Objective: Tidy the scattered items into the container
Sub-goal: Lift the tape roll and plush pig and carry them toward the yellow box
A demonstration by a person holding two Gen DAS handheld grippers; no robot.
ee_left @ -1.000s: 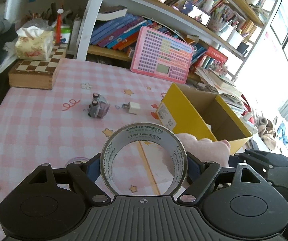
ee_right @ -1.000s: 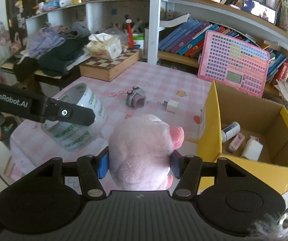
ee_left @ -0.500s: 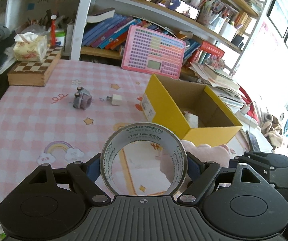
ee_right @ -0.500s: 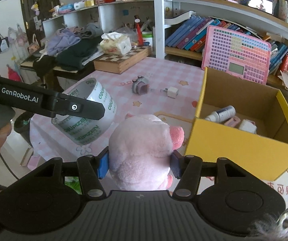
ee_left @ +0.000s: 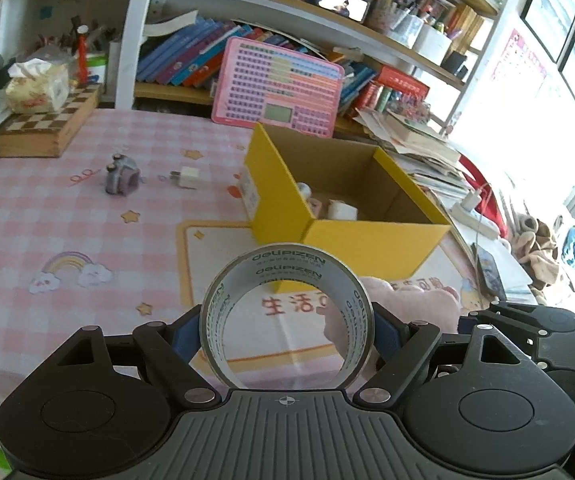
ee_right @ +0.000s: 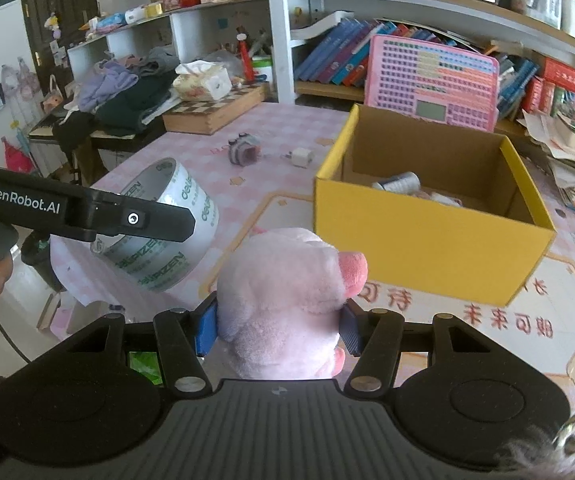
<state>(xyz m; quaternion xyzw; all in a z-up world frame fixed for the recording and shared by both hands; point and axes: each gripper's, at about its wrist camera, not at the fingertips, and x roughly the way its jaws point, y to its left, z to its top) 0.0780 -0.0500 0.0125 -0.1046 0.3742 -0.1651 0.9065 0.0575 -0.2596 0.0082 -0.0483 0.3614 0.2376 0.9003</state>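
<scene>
The jaws of the left gripper (ee_left: 287,330) stand wide, clamped on a clear printed roll of packing tape (ee_left: 287,280); the jaws of the right gripper (ee_right: 277,330) are half closed, squeezing a pink plush pig (ee_right: 287,292). Ahead of both jaws sits the open yellow cardboard box (ee_right: 427,236), with a few small items already inside. Beyond it on the pink checked tabletop (ee_left: 47,220), a small purple-grey toy (ee_left: 121,176) and a white charger plug (ee_left: 187,178) remain unpacked.
</scene>
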